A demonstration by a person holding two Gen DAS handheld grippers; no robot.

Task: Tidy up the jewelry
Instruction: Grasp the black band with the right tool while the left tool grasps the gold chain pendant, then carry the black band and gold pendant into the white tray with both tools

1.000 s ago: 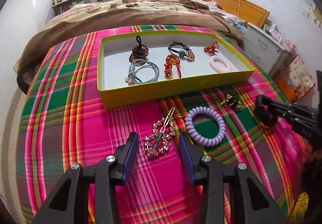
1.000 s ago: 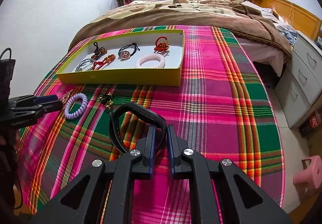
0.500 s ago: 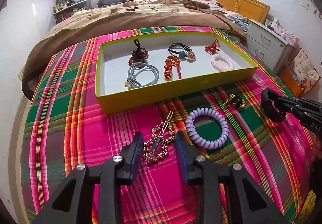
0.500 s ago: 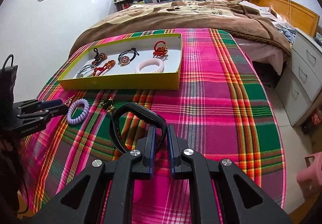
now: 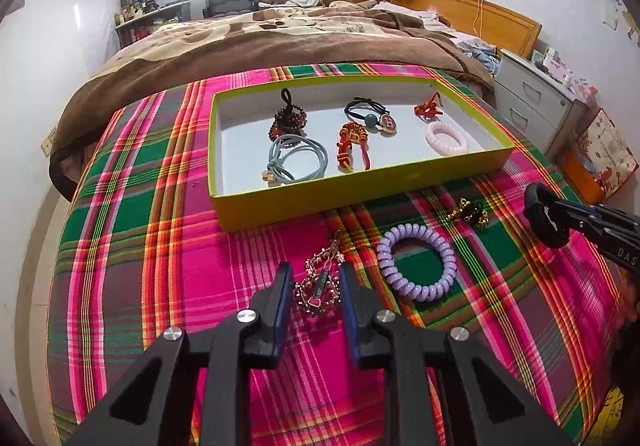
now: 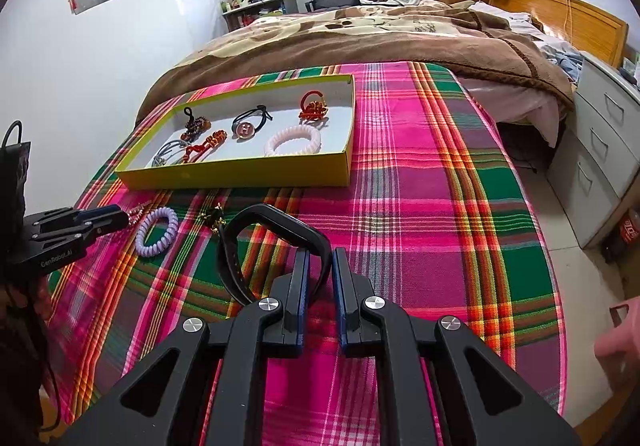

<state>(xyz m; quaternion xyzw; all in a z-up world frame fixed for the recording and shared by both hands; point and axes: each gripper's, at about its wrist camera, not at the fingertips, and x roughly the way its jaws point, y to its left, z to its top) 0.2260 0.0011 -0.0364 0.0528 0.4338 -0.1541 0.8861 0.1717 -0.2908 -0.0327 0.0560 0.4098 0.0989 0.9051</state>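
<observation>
Here, in front of the yellow tray (image 5: 320, 201), the left gripper (image 5: 314, 278) is closing around a gold hair clip (image 5: 320, 282) on the plaid cloth (image 5: 160, 246); the right gripper (image 6: 320, 266) pinches a black band (image 6: 256, 242).

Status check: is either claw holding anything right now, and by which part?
The right claw is shut on the black band, pinching its strap at the near end of the loop. The left claw is closing around the gold hair clip, which lies on the blanket, not yet gripped.

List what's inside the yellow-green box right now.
Six pieces lie in the box: dark bead bracelet, grey hair tie, red knotted cord, black hair tie, red charm, pink bracelet. Nothing looks covered.
</observation>
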